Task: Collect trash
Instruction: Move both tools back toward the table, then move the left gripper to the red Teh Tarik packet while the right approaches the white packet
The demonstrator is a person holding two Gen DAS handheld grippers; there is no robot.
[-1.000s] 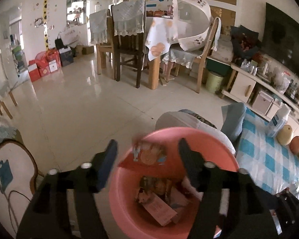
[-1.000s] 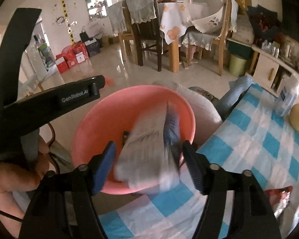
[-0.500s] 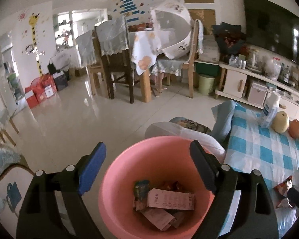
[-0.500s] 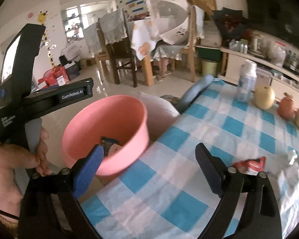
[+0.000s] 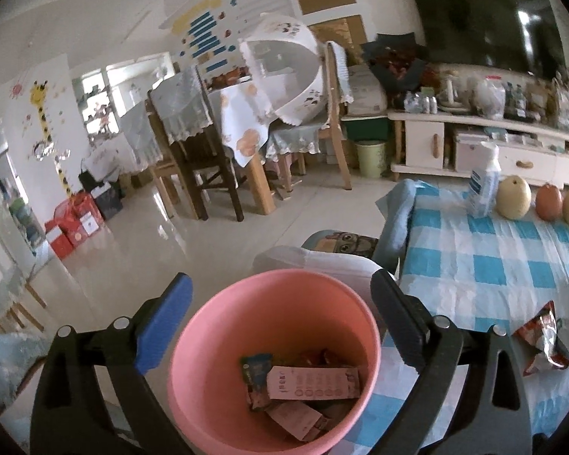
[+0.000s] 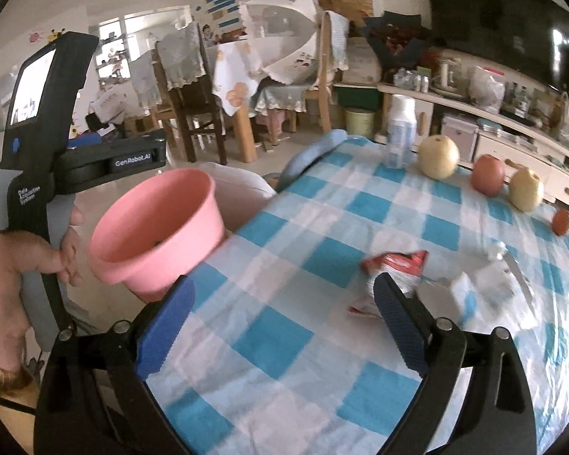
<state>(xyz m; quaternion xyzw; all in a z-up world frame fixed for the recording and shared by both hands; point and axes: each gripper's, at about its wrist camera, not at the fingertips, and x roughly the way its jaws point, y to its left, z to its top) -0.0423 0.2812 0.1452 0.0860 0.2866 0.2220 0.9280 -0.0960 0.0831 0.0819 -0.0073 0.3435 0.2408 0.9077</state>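
Observation:
A pink bucket (image 5: 216,379) with cartons and wrappers (image 5: 315,381) inside sits just below my left gripper (image 5: 280,278). Its jaws are opening and nothing is between them. In the right wrist view the bucket (image 6: 163,227) stands off the left edge of the blue-checked table (image 6: 284,341), with a hand (image 6: 15,265) holding the left gripper's body above it. My right gripper (image 6: 284,282) hangs open over the cloth, empty. A red snack wrapper (image 6: 394,265) lies just beyond its right finger, with crumpled white paper (image 6: 485,284) further right.
A white bottle (image 6: 400,132), two pears (image 6: 438,157) and an apple (image 6: 487,174) line the table's far edge. A white cushioned seat (image 5: 322,261) sits behind the bucket. A dining table with chairs (image 5: 208,151) and a TV cabinet (image 5: 474,140) stand further back.
A wrapper held in the left jaws and a pale packet in the right both dropped into the bucket. Both jaws widened. The right gripper swung right, from over the bucket to over the table.

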